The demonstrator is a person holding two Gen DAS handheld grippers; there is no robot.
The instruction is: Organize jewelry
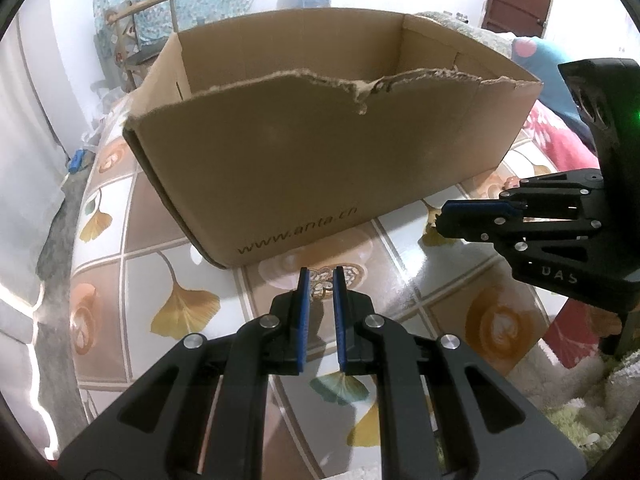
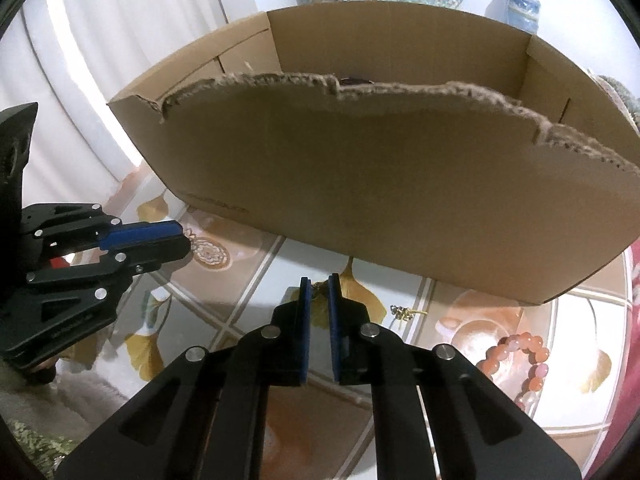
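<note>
Both grippers (image 1: 319, 276) (image 2: 319, 282) closed on jewelry; cardboard box (image 1: 320, 152) ahead; bead bracelet (image 2: 520, 360) right.

Box (image 2: 400, 184) interior mostly hidden behind torn wall; bead bracelet (image 2: 520, 360) partly behind tool.

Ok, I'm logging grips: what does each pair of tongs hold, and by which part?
Left tongs pinch the round filigree earring by its hook end. Right tongs close on a small gold piece; which part cannot be told.
</note>
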